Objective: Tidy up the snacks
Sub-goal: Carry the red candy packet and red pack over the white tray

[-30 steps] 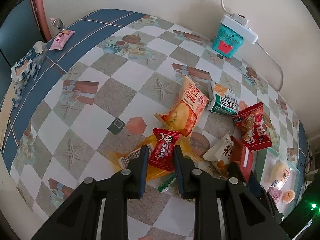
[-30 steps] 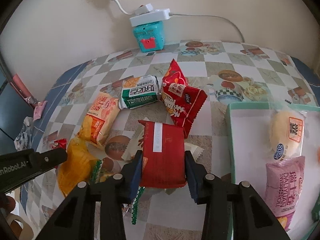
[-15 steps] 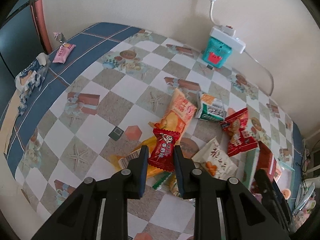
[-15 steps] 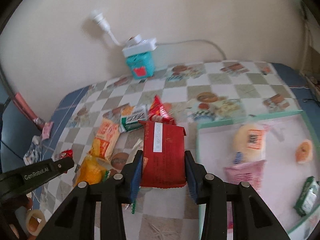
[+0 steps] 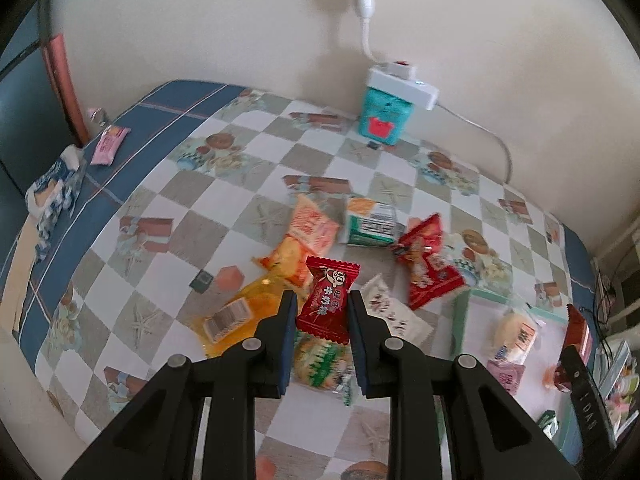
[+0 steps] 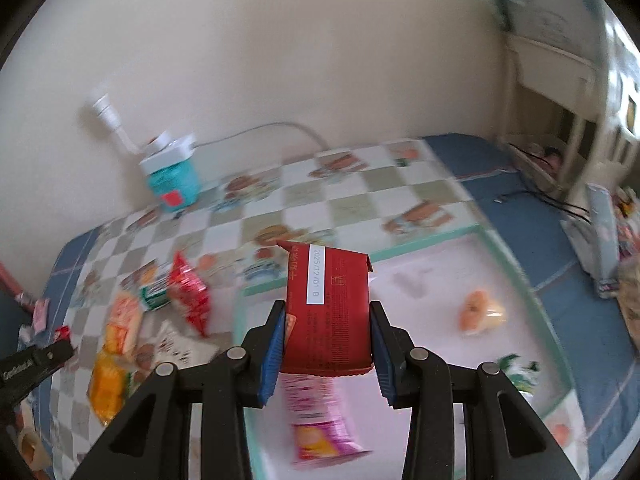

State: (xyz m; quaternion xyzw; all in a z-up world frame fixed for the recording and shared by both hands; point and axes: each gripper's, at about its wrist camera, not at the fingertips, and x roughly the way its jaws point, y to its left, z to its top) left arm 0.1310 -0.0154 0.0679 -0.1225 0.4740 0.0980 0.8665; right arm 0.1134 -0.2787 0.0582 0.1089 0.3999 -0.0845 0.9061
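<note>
Left tool (image 5: 322,300) grips a small red candy wrapper (image 5: 327,298); right tool (image 6: 327,322) grips a flat dark-red foil packet (image 6: 328,312) above the green-rimmed tray (image 6: 452,236).

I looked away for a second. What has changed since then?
Both grippers rose with their packets. The right gripper carried the red packet from the pile to above the tray. The left gripper lifted the red candy. Both grips stayed shut; the pile stayed put.
</note>
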